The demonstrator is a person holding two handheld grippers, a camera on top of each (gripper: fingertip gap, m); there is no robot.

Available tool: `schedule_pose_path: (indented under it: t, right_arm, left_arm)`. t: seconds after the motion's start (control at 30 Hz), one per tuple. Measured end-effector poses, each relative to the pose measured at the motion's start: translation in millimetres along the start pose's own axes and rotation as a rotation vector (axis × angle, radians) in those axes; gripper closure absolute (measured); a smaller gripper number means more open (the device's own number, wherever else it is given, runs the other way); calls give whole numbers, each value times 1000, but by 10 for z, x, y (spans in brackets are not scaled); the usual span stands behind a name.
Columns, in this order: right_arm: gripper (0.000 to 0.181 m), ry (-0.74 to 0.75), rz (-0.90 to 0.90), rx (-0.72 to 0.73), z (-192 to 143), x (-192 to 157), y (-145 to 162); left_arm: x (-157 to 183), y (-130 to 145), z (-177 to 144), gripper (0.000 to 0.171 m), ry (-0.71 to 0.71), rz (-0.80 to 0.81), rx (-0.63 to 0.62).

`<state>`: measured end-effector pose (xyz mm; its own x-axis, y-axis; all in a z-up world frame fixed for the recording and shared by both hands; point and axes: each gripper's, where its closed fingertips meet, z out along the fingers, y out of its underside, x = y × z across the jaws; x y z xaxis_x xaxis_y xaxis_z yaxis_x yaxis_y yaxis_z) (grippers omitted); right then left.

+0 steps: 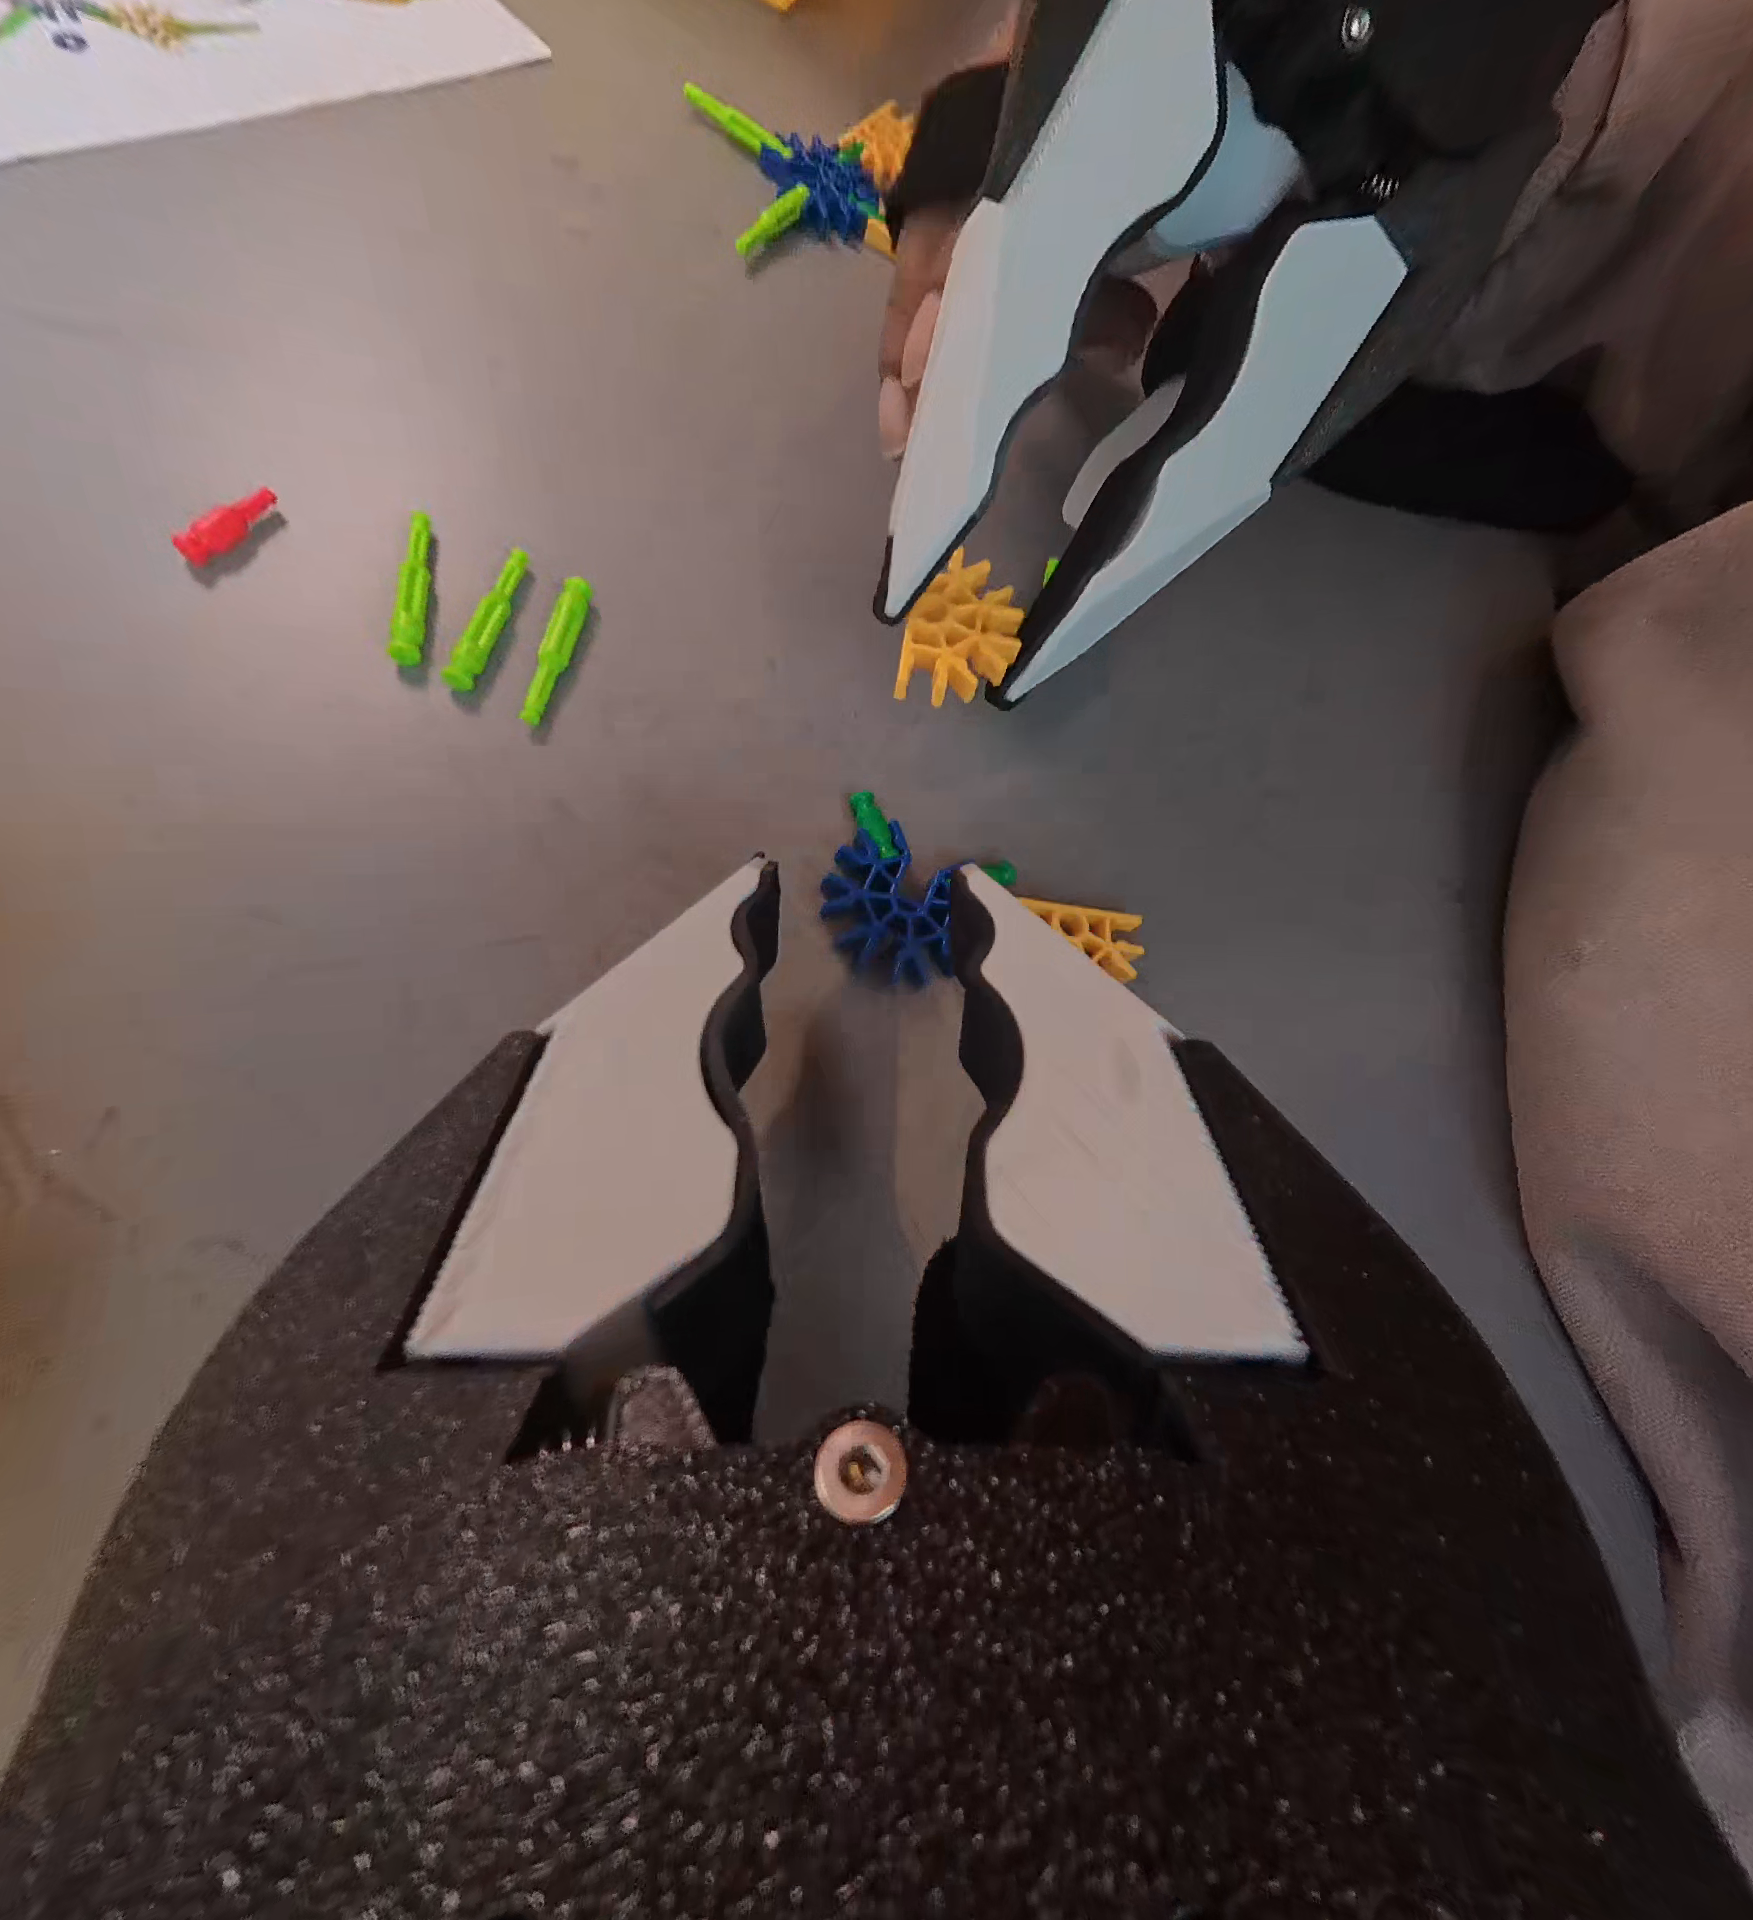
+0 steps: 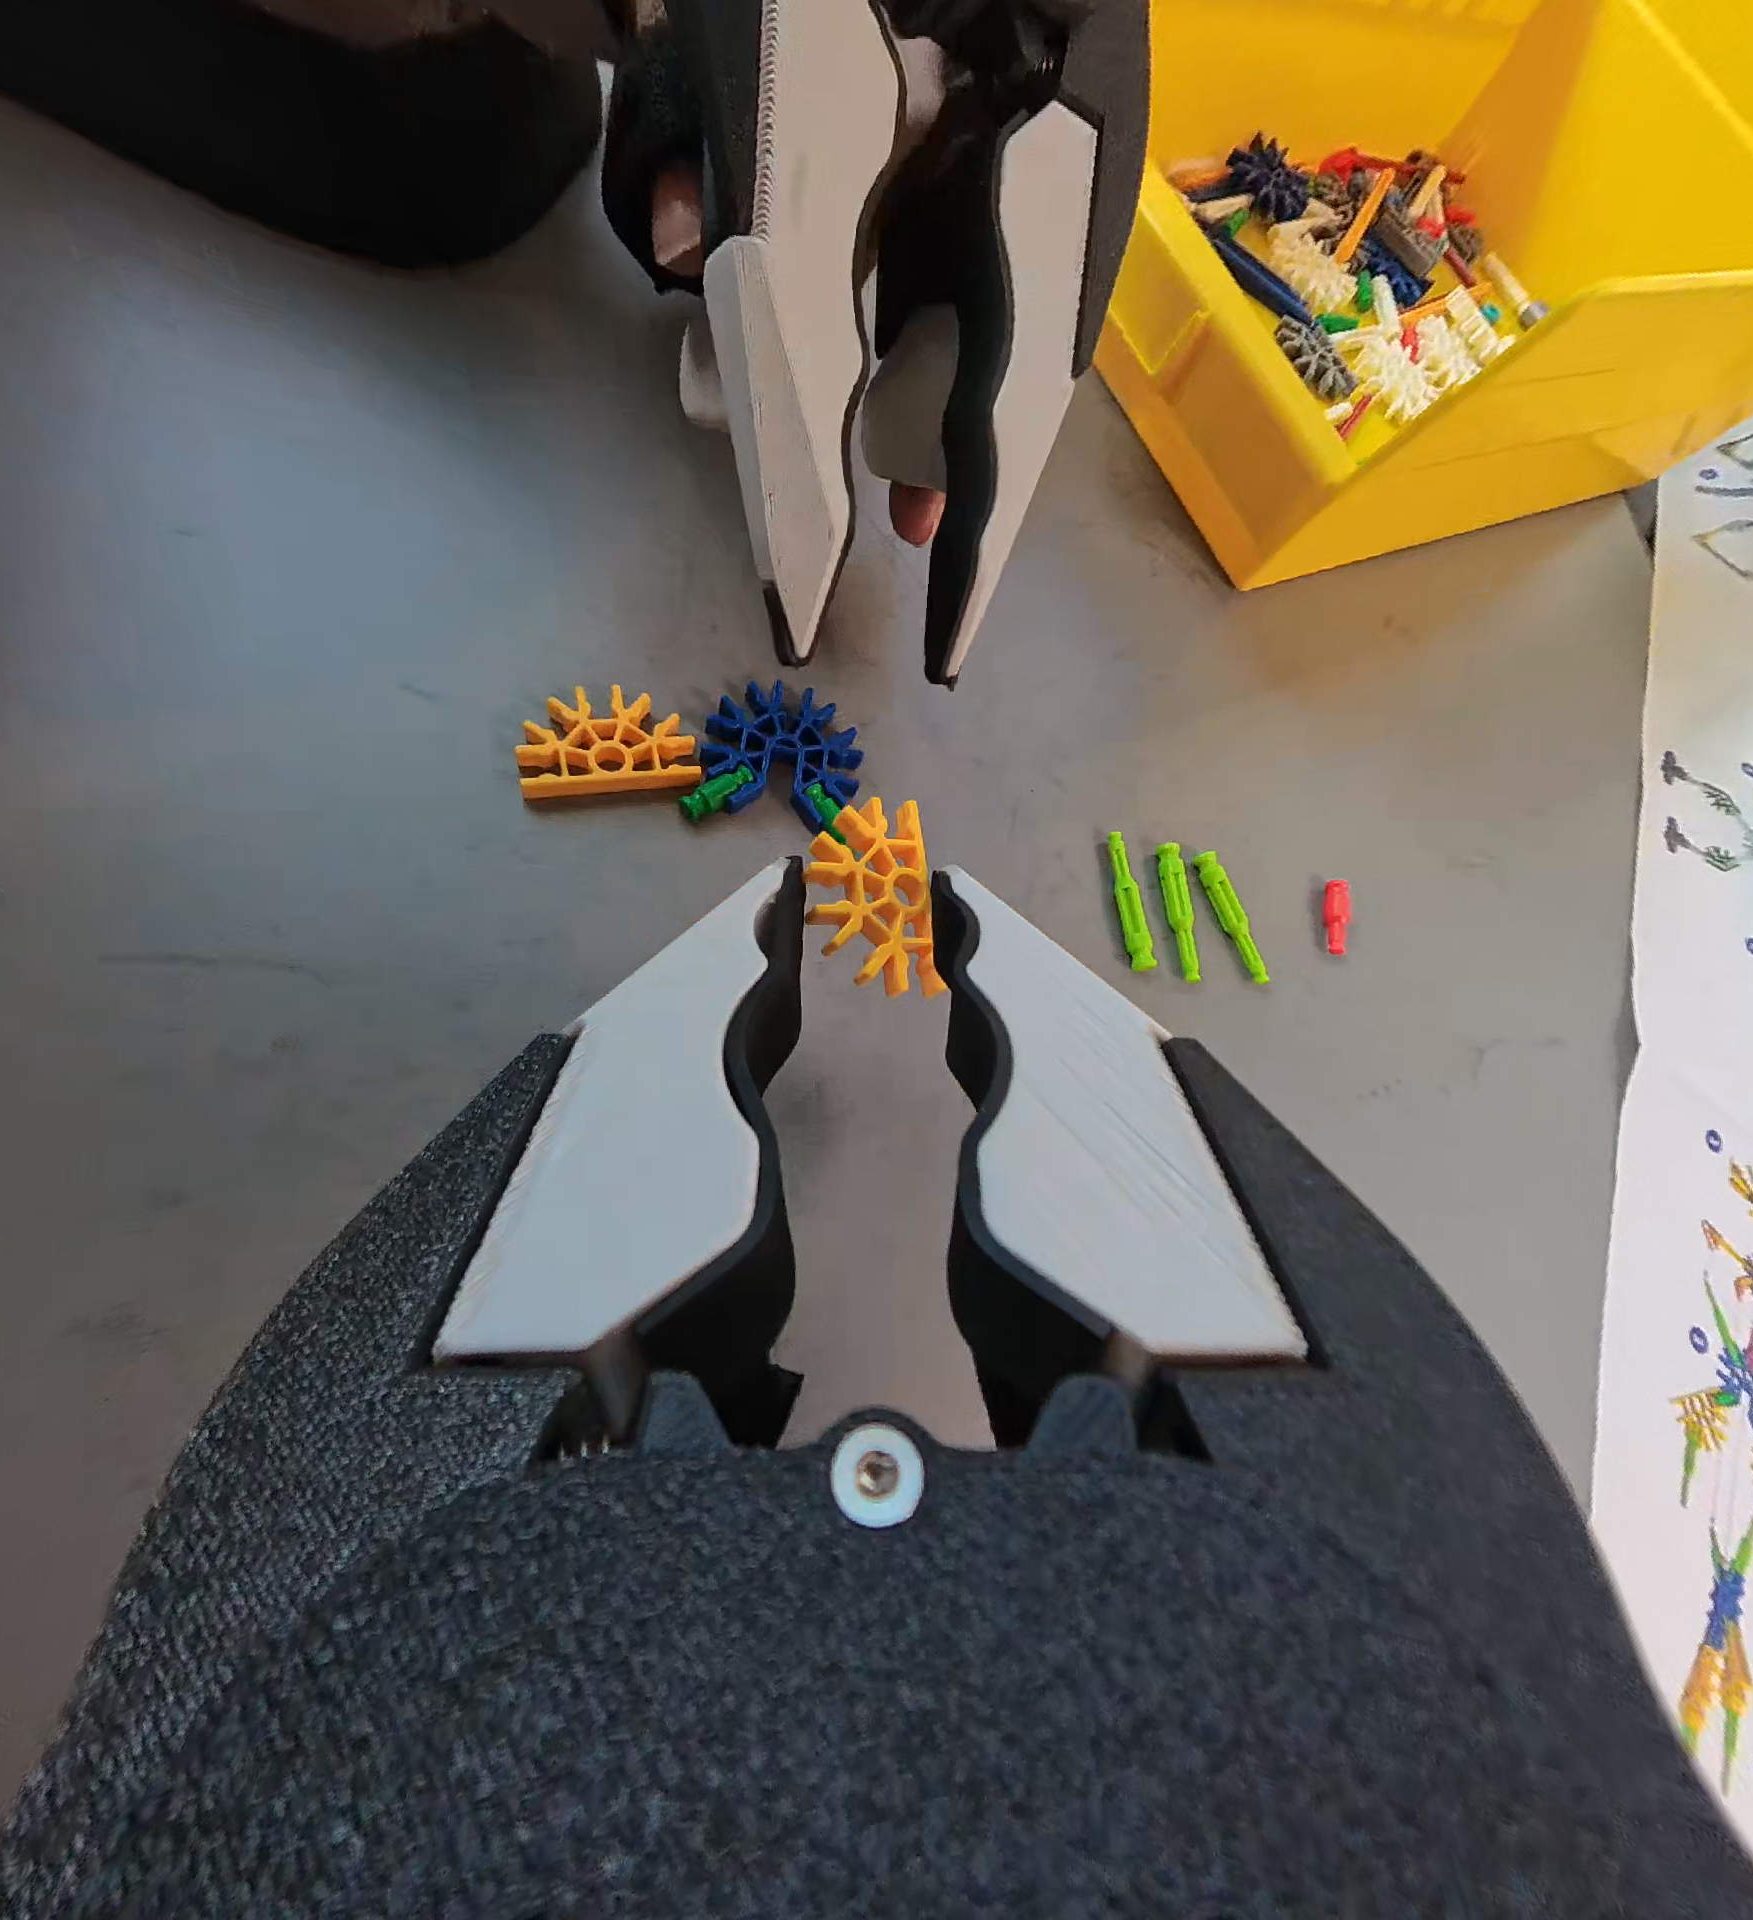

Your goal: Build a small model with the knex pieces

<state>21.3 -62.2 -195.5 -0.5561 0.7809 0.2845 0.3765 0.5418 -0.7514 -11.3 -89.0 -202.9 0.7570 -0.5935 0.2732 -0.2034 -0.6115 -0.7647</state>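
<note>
My left gripper (image 1: 867,871) is open, its tips on either side of a blue half-round connector (image 1: 887,925) lying on the grey table; the right finger touches it. Short dark green rods (image 1: 874,821) stick out of the blue connector. My right gripper (image 2: 864,873) is shut on a yellow fan-shaped connector (image 2: 872,899), which meets a green rod (image 2: 825,805) of the blue connector (image 2: 778,738). The right gripper also shows in the left wrist view (image 1: 945,655), and the left gripper in the right wrist view (image 2: 867,665). A flat yellow half-round connector (image 2: 607,753) lies beside the blue one.
Three lime green rods (image 2: 1178,909) and a red short rod (image 2: 1335,914) lie in a row. A yellow bin (image 2: 1267,488) holds several mixed pieces. An instruction sheet (image 2: 1734,1039) lies at the table's side. A small blue, green and yellow assembly (image 1: 820,177) lies farther off. Across from one pair of fingers to the other is roughly 5 cm.
</note>
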Motion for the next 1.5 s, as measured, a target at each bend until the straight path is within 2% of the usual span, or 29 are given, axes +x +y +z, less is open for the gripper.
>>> schedule_pose_path:
  t: [0.13,0.17,0.4,0.73,1.13,1.3,1.4,1.5]
  right_arm:
    - [159,-81,-48,-50,124,-7,64]
    - [159,-100,-58,-59,144,-11,81]
    - [159,-229,-76,-99,120,-159,203]
    - [159,-199,-122,-135,88,-176,231]
    - [158,-198,-100,-182,72,-175,252]
    - [148,-226,-62,-162,36,-191,215]
    - [150,-233,-26,-123,-8,-175,151]
    - [158,-225,-9,-95,-27,-156,101]
  left_arm:
    - [24,180,126,148,-15,66,-98]
    - [49,164,147,154,-12,81,-89]
    - [109,124,234,156,80,209,-101]
    - [50,74,281,156,197,271,-153]
    - [85,96,268,156,208,300,-156]
    - [81,93,266,155,197,302,-150]
    - [60,95,253,152,181,297,-149]
    - [52,100,227,149,175,284,-144]
